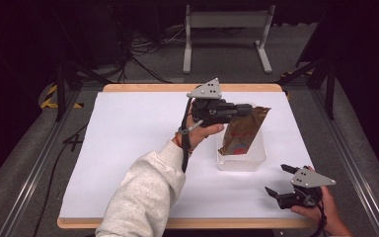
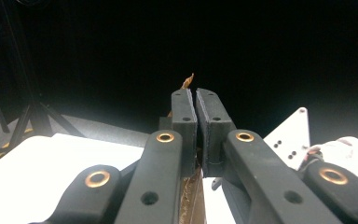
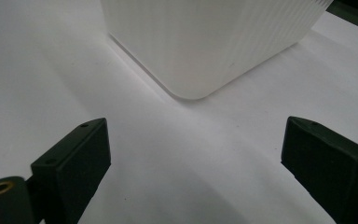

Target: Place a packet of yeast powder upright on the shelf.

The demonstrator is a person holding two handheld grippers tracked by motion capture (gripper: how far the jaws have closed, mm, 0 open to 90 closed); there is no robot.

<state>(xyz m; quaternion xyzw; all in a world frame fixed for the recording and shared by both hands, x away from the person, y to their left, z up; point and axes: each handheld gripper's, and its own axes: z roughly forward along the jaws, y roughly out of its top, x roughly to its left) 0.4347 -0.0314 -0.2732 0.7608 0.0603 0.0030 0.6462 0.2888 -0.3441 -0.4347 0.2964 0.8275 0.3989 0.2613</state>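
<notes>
A brown foil packet (image 1: 243, 129) stands slanted, its lower end inside a white ribbed plastic tub (image 1: 242, 162) right of the table's centre. My left gripper (image 1: 247, 109) is shut on the packet's upper edge, reaching in from the left. In the left gripper view the jaws (image 2: 196, 106) are pressed together on the foil, and a corner of the packet (image 2: 188, 81) sticks out beyond the tips. My right gripper (image 1: 278, 179) rests open near the front right corner, apart from the tub. In the right gripper view its jaws (image 3: 196, 140) stand wide, with the tub (image 3: 214, 42) just ahead.
The white sheet (image 1: 128, 148) covers a wooden board and is bare to the left of the tub. A metal stand (image 1: 227, 19) and cables lie on the floor behind the table. Tripod legs (image 2: 30, 116) stand off the table's edge.
</notes>
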